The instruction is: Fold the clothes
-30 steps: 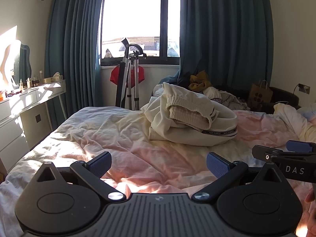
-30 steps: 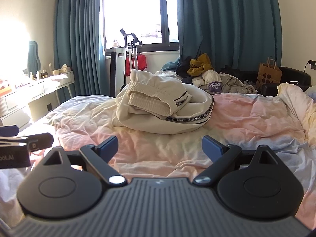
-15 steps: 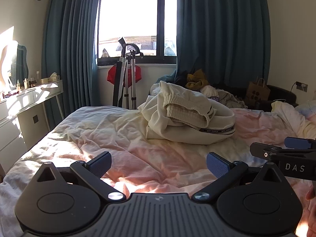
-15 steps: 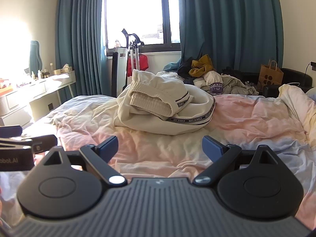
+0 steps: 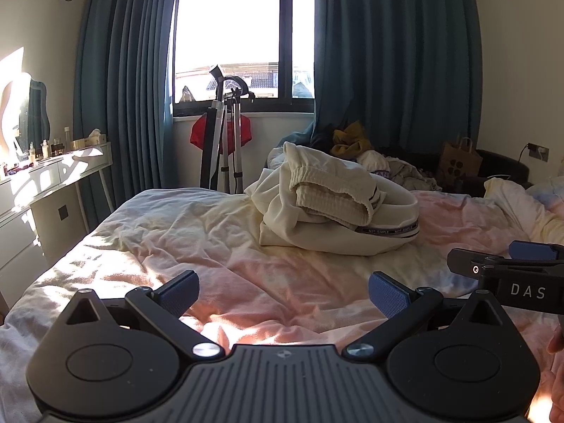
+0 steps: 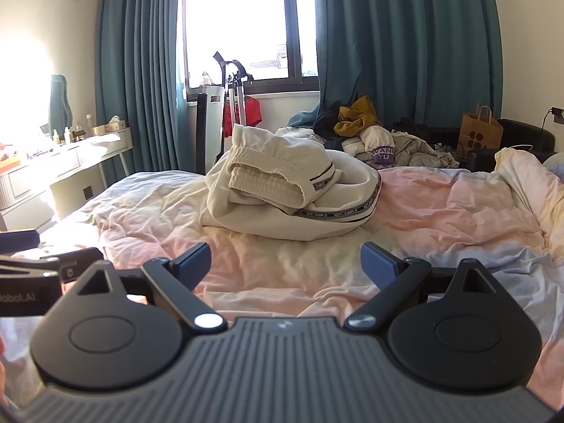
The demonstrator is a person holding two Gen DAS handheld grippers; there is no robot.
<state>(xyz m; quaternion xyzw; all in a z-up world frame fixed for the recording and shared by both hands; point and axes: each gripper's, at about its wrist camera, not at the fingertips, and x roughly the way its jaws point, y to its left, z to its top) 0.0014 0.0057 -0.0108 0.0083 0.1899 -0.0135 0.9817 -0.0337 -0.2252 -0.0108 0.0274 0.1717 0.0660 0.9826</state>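
A cream garment (image 5: 338,208) with a ribbed waistband and a black lettered stripe lies bunched in a heap on the bed, also in the right wrist view (image 6: 292,194). My left gripper (image 5: 283,290) is open and empty, held above the bedding short of the heap. My right gripper (image 6: 285,262) is open and empty, also short of the heap. The right gripper's side shows at the right edge of the left wrist view (image 5: 507,271); the left gripper's side shows at the left edge of the right wrist view (image 6: 38,271).
The bed has a rumpled pink and cream cover (image 5: 211,246). A pile of other clothes (image 6: 380,141) lies beyond the bed under the teal curtains. A white dresser (image 5: 42,190) stands left. A folded metal stand (image 5: 225,141) is by the window; a paper bag (image 6: 481,134) right.
Both views have tilted up slightly, so the heap sits a little lower in frame. Both grippers stay open and side by side.
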